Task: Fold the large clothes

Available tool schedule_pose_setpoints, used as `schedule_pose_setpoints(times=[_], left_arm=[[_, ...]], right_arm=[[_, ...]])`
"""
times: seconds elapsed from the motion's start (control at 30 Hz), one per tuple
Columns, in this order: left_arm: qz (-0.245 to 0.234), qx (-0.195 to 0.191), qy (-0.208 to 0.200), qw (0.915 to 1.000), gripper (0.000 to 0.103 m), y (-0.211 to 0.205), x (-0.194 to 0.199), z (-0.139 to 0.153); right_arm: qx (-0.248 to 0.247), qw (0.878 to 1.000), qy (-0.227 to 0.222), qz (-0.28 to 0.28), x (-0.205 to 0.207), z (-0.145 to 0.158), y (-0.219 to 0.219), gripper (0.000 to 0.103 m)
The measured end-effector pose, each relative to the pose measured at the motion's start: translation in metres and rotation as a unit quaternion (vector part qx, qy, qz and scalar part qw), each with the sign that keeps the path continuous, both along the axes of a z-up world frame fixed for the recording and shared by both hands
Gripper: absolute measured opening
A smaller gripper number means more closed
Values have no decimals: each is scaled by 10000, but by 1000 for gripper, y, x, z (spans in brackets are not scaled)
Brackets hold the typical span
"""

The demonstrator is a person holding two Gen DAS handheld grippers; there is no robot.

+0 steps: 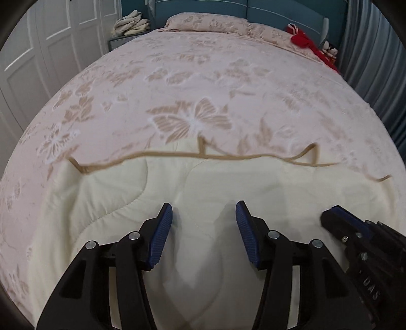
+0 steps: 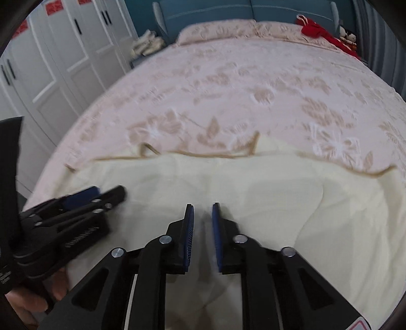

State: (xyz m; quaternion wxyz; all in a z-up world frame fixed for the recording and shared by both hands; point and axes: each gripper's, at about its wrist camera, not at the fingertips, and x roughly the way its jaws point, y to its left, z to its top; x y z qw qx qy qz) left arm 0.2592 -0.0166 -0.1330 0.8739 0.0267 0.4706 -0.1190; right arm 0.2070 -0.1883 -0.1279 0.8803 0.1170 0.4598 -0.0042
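Observation:
A cream quilted blanket (image 1: 228, 182) with a tan trimmed edge (image 1: 177, 154) lies spread over the near part of the bed. My left gripper (image 1: 204, 205) hovers over it, jaws open, with nothing between the blue pads (image 1: 162, 228). In the right wrist view the same blanket (image 2: 291, 203) fills the foreground. My right gripper (image 2: 203, 205) points down at it with its pads nearly together, and no fold is visibly pinched. Each gripper appears in the other's view: the right gripper (image 1: 330, 214) at the right edge, the left gripper (image 2: 109, 193) at the left.
The bed wears a pink butterfly-patterned cover (image 1: 203, 76) with a pillow (image 1: 208, 21) at the head. A red garment (image 1: 304, 40) lies at the far right corner. Folded cloths (image 1: 130, 24) sit on a nightstand. White wardrobe doors (image 2: 63, 50) stand left, grey curtains (image 1: 375, 63) right.

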Motion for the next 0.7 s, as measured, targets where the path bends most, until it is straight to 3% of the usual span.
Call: schedule_pose_setpoints(times=[0.03, 0.23, 0.7], left_arm=[[17, -28, -14, 10000, 51, 2, 1, -4], [43, 161, -190, 9997, 51, -2, -1, -19], [74, 235, -370, 9990, 53, -8, 2, -31]], right_arm=[[35, 10000, 24, -34, -1, -5, -4, 0], [250, 9994, 74, -208, 2, -29, -12, 0], [121, 9997, -34, -206, 8, -40, -8, 0]])
